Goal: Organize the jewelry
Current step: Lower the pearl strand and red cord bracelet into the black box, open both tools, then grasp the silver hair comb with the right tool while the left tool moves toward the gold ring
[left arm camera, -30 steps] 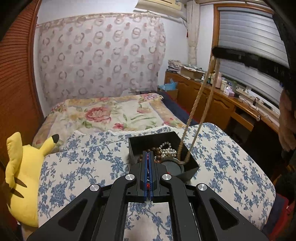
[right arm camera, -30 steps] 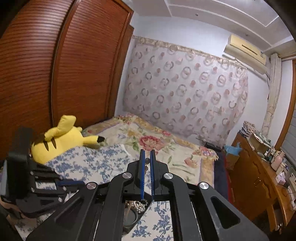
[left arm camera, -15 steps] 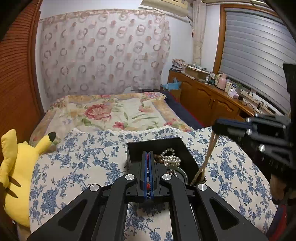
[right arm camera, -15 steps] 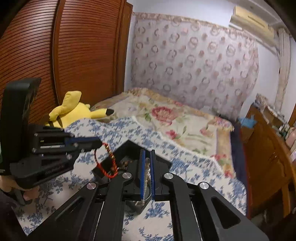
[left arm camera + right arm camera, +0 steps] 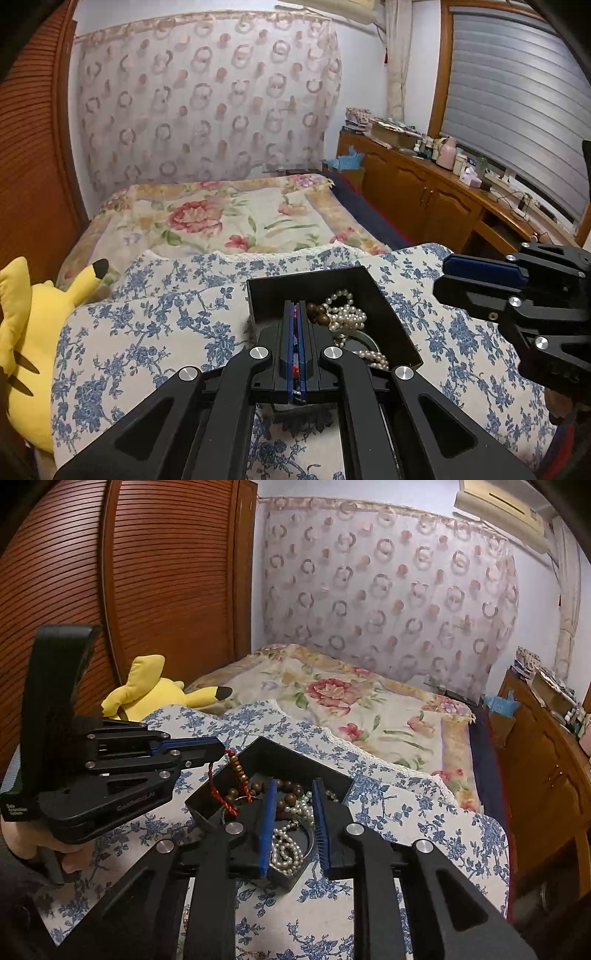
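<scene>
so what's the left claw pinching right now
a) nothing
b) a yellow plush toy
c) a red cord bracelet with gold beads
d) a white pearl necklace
c: in the right wrist view the left claw is shut on the red cord bracelet, which dangles from its tip over the black box; the pearls lie inside the box.

Under my fingers: blue-flowered cover [image 5: 155,332]. Left of them: yellow plush toy [image 5: 26,332], brown slatted doors [image 5: 166,590] behind it. Ahead: rose-print blanket [image 5: 229,225], ring-pattern curtain [image 5: 207,99]. Right: wooden cabinet [image 5: 417,192], cluttered top; grey blind [image 5: 513,96].
</scene>
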`<state>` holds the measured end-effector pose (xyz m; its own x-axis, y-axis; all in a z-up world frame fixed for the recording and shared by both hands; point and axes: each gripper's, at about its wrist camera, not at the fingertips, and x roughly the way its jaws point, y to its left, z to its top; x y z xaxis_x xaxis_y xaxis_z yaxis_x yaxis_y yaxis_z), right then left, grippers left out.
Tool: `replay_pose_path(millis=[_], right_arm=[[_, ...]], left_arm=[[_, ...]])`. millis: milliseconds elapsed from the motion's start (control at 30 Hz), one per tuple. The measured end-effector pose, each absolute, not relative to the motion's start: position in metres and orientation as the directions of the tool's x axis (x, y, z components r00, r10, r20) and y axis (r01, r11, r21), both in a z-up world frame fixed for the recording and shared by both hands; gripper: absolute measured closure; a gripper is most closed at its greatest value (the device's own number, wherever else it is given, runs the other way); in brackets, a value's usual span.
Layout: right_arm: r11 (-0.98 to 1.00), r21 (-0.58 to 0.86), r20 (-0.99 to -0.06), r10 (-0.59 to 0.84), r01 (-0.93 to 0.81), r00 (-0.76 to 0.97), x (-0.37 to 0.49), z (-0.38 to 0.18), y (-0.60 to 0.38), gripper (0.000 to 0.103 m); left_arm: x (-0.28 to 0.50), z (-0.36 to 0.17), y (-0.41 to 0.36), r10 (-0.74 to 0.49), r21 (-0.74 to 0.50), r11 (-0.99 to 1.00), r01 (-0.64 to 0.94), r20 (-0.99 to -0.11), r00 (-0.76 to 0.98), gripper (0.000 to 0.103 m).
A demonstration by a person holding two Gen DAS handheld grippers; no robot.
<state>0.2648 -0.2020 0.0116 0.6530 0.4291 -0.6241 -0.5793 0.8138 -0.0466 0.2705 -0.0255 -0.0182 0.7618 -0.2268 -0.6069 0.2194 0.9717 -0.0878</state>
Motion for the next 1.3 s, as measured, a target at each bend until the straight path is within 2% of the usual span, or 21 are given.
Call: replay_pose_path(millis=[167, 233, 300, 367, 400, 467, 567, 800, 900, 1300], right_arm=[[0.812, -0.037, -0.626, 0.435, -0.582, 0.647, 0.261, 0.008, -0.208, 0.081], [0.811, -0.030, -0.622, 0.442, -0.584, 0.646, 0.256, 0.005, -0.212, 0.081], [0.812, -0.022, -0.616, 0.448, -0.583, 0.647, 0.249, 0.001, -0.217, 0.081], [0.814, -0.005, -0.611, 0.457, -0.581, 0.647, 0.242, -0.002, -0.223, 0.081], [0.816, 0.009, -0.606, 0.464, -0.579, 0.645, 0.237, -0.005, -0.227, 0.081], [0.817, 0.030, -0.602, 0.475, -0.576, 0.642, 0.228, -0.010, -0.234, 0.081], [0.816, 0.054, -0.600, 0.487, -0.576, 0.634, 0.218, -0.020, -0.241, 0.081], [0.812, 0.086, -0.603, 0.504, -0.578, 0.619, 0.195, -0.038, -0.251, 0.081], [0.808, 0.085, -0.611, 0.505, -0.583, 0.610, 0.185, -0.043, -0.251, 0.077], [0.783, 0.094, -0.645, 0.519, -0.615, 0.561, 0.141, -0.065, -0.257, 0.075]], left_arm=[[0.271, -0.021, -0.027, -0.223, -0.083, 0.972, 0.220, -0.614, 0.757, 0.101], [0.269, -0.022, -0.027, -0.217, -0.077, 0.973, 0.217, -0.616, 0.757, 0.096], [0.265, -0.023, -0.024, -0.214, -0.077, 0.974, 0.212, -0.614, 0.759, 0.082], [0.258, -0.024, -0.020, -0.190, -0.061, 0.979, 0.194, -0.616, 0.764, 0.050], [0.255, -0.026, -0.019, -0.179, -0.051, 0.981, 0.188, -0.615, 0.768, 0.045], [0.243, -0.030, -0.014, -0.164, -0.030, 0.982, 0.185, -0.611, 0.774, 0.026], [0.230, -0.036, -0.010, -0.139, 0.010, 0.983, 0.183, -0.606, 0.783, 0.016], [0.203, -0.045, -0.003, -0.132, 0.018, 0.984, 0.180, -0.607, 0.784, 0.008], [0.191, -0.045, -0.006, -0.161, -0.004, 0.980, 0.199, -0.608, 0.778, 0.008], [0.136, -0.057, -0.010, -0.206, -0.036, 0.972, 0.233, -0.610, 0.765, 0.008]])
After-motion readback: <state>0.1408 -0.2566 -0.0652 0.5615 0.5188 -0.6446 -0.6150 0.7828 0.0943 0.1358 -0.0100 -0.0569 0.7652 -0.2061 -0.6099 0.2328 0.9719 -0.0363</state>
